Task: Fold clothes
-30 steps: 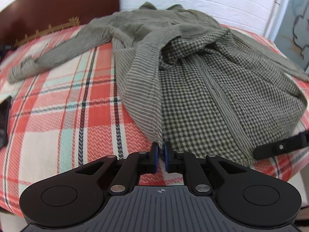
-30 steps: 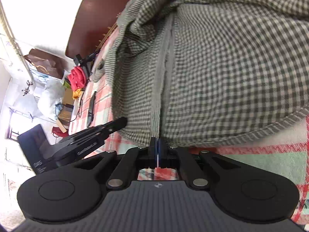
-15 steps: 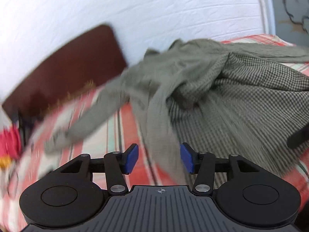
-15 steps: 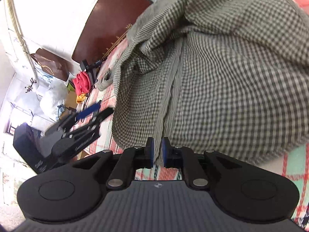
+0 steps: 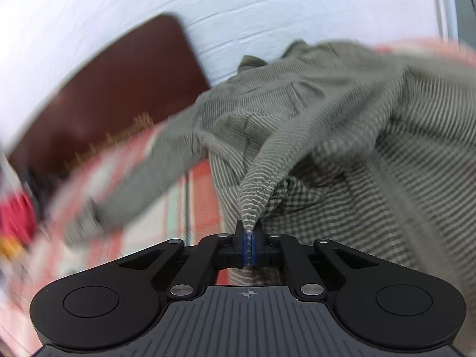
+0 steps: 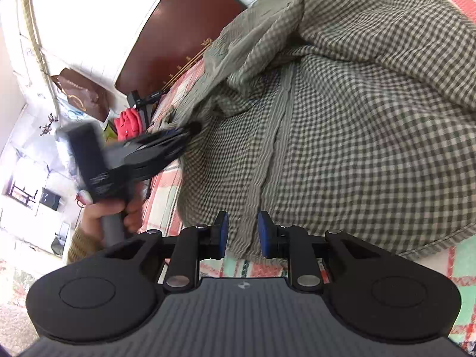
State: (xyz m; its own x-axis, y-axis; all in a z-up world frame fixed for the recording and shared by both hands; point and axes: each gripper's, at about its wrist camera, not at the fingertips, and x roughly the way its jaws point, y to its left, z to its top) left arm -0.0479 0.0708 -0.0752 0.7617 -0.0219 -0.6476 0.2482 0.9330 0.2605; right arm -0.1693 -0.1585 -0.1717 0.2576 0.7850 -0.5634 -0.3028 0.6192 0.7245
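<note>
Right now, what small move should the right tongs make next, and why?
Probably close on the shirt's hem. The right tongs stand open with the striped placket between them, while the left tongs already pinch a fold of the cloth.

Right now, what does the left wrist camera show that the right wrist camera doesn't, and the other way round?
Only the left wrist view shows the left claw shut on a pinched fold of the striped green shirt, with cloth pulled taut. Only the right wrist view shows the open right claw around the hem, the person's hand gripping the other tool, a red bundle and a brown bag. Both show the shirt, the plaid bedspread and the dark headboard.
</note>
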